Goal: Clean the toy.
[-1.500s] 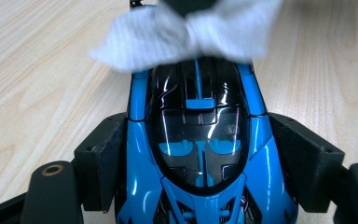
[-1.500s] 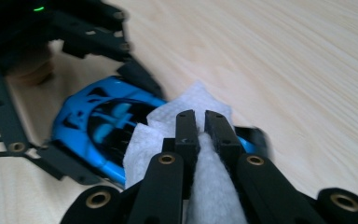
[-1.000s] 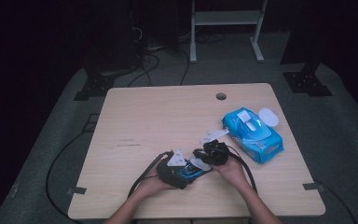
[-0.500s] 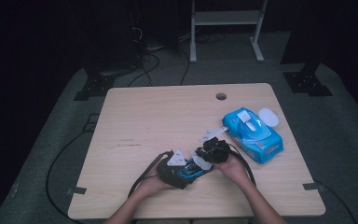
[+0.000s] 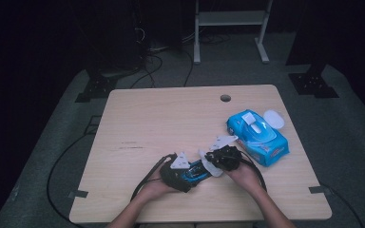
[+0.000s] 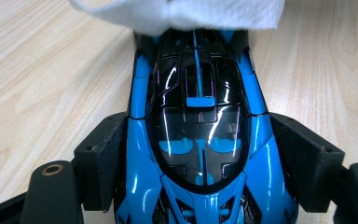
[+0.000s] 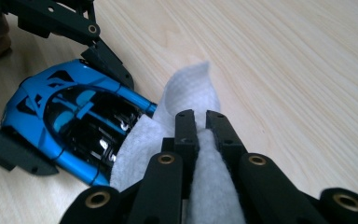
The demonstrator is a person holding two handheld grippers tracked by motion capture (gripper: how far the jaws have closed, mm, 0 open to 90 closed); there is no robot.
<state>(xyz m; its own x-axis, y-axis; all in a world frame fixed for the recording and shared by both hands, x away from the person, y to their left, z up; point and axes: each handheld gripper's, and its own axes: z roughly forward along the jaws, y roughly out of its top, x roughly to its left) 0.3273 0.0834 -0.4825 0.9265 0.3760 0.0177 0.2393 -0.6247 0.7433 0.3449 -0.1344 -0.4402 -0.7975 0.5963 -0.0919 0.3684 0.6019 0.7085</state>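
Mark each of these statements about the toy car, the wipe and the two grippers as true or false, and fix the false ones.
1. The left gripper clamps a blue and black toy car by its sides. True.
2. The right gripper is open and holds nothing. False: it is shut on a white wipe.
3. The wipe lies against one end of the toy car. True.
4. The blue wipes pack has its lid shut. False: the lid is flipped open.
5. The wipes pack sits at the table's left side. False: it sits at the right.
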